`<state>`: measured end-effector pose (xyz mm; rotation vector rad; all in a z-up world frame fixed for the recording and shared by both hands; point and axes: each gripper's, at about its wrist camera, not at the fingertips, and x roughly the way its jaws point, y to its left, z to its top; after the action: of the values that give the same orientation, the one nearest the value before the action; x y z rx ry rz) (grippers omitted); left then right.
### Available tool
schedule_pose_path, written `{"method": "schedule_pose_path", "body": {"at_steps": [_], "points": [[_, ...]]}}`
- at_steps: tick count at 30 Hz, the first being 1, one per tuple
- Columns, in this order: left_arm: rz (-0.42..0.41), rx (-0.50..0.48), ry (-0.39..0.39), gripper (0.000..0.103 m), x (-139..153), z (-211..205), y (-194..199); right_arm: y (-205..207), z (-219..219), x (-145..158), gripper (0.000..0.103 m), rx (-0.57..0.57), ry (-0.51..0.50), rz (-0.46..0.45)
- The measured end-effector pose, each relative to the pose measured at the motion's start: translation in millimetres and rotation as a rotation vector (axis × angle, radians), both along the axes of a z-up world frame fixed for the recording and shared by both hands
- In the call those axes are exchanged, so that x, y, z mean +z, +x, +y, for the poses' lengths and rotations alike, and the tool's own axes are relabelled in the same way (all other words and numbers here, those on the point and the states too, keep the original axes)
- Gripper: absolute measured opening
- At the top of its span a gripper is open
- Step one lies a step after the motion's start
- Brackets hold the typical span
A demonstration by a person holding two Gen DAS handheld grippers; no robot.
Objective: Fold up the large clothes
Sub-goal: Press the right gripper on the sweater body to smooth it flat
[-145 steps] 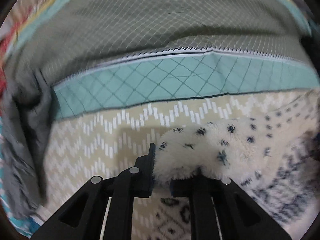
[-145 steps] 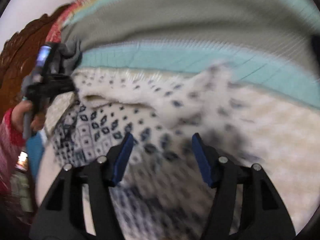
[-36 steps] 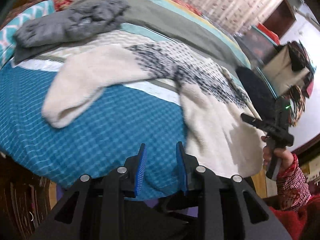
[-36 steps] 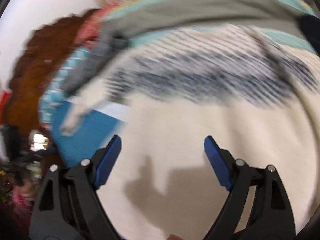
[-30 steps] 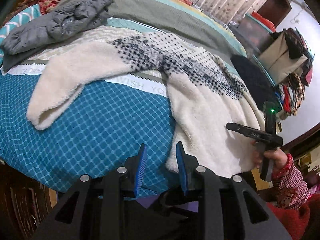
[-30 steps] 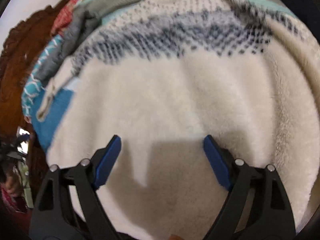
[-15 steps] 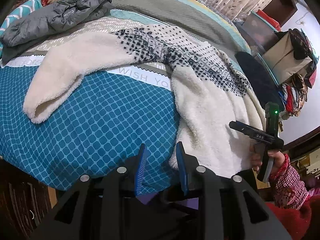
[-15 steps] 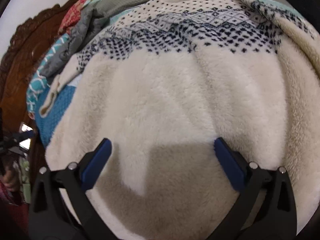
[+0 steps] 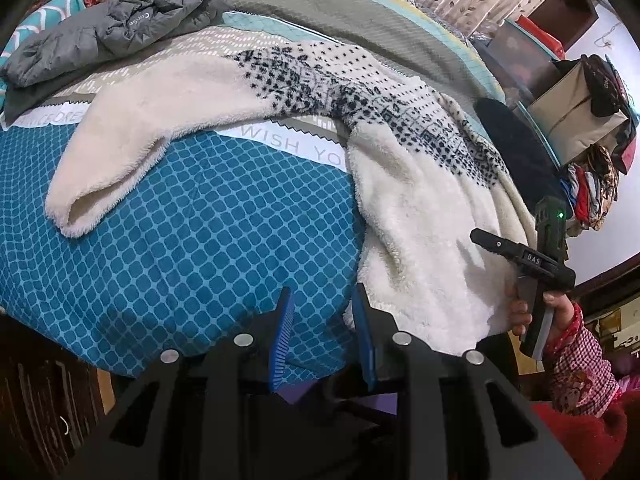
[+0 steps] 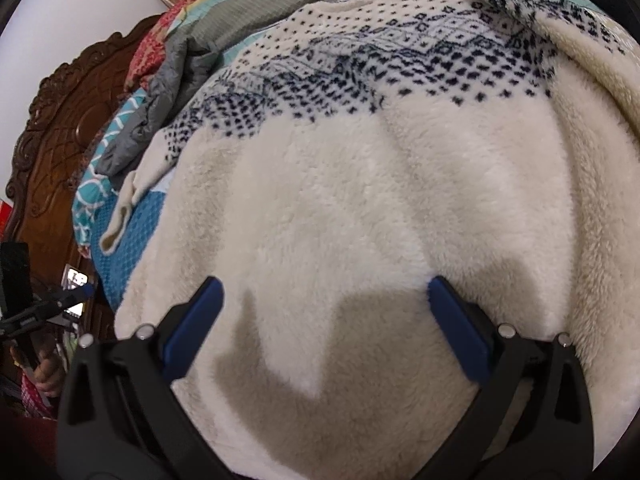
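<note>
Sweater [image 10: 360, 208] lies spread on your bedspread [image 9: 180, 240]; your right gripper [image 10: 324, 320] has just spread wide above it, left gripper [image 9: 324, 332] half-open, both empty.

Left gripper [image 9: 324, 334]: black angular frame, ribbed blue pads [image 9: 281, 344], silver round screws along the arms. Right gripper [image 10: 324, 332]: same black frame, smooth blue pads [image 10: 460, 328], silver screws; body marked "DAS", green light on top. Sleeve [image 9: 576, 364]: red-and-white check with printed figures.

A grey puffer jacket [image 9: 120, 20] lies on the blue patterned bedspread [image 9: 180, 240] near a carved wooden headboard [image 10: 52, 140].
</note>
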<state>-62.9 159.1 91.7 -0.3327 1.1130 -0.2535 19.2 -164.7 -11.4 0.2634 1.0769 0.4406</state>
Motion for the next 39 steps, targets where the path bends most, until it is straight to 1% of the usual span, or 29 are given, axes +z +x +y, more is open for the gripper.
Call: {"method": "schedule_pose_path", "body": {"at_steps": [6,8,11,13,15,19,20,21,24,26,27,28,29,30,32,34,36,37,39], "points": [[0.001,-0.036,0.007,0.063,0.5,-8.4,-1.6,4.5,-3.5,1.9,0.099,-0.004,0.030,0.017],[0.008,-0.044,-0.002,0.063,-1.8,-10.5,-1.0,4.3,-4.3,7.7,0.098,-0.018,0.035,0.012],[0.030,-0.053,-0.036,0.063,-7.3,-13.0,1.8,-5.6,-1.9,25.0,0.095,-0.012,0.053,-0.055],[0.043,-0.064,-0.079,0.063,-9.0,-15.6,7.5,-12.3,3.6,33.4,0.095,0.005,0.052,-0.076],[0.039,-0.090,-0.120,0.063,-7.5,-22.2,15.3,-18.3,10.6,39.8,0.095,0.026,0.039,-0.095],[0.037,-0.146,-0.157,0.063,-9.8,-41.0,27.9,-30.6,26.4,49.6,0.095,0.080,0.037,-0.127],[0.043,-0.160,-0.163,0.064,-12.5,-46.5,31.5,-33.5,31.6,50.4,0.095,0.094,0.037,-0.131],[0.055,-0.181,-0.173,0.068,-17.7,-53.7,35.3,-34.8,34.2,49.8,0.095,0.101,0.037,-0.131],[0.116,-0.222,-0.171,0.077,-37.2,-76.5,39.0,-32.9,41.2,42.9,0.095,0.110,0.033,-0.112],[0.136,-0.263,-0.163,0.078,-47.0,-91.5,35.5,-27.7,45.2,35.5,0.095,0.109,0.031,-0.082],[0.149,-0.285,-0.150,0.076,-53.5,-101.4,31.6,-24.9,48.8,33.5,0.095,0.113,0.029,-0.072],[0.161,-0.299,-0.144,0.058,-57.7,-107.6,28.1,-22.4,53.8,34.0,0.094,0.122,0.026,-0.071],[0.174,-0.308,-0.142,0.047,-60.6,-110.9,25.4,-21.6,59.3,36.3,0.094,0.131,0.025,-0.079],[0.193,-0.307,-0.161,0.043,-62.1,-109.3,23.0,-20.7,64.9,40.2,0.094,0.145,0.027,-0.090],[0.191,-0.276,-0.213,0.043,-56.4,-94.4,17.4,-20.7,80.2,51.6,0.092,0.200,0.054,-0.119],[0.164,-0.234,-0.239,0.043,-44.4,-70.8,6.5,-20.1,96.5,58.1,0.081,0.268,0.091,-0.120],[0.152,-0.190,-0.251,0.043,-37.6,-49.8,-4.9,-15.0,114.8,50.7,0.079,0.322,0.122,-0.066],[0.151,-0.170,-0.251,0.043,-37.1,-41.8,-10.7,-10.5,123.7,40.2,0.074,0.336,0.151,-0.007],[0.161,-0.142,-0.248,0.043,-39.8,-33.3,-20.7,-2.3,145.6,5.1,0.072,0.350,0.203,0.176]]}}
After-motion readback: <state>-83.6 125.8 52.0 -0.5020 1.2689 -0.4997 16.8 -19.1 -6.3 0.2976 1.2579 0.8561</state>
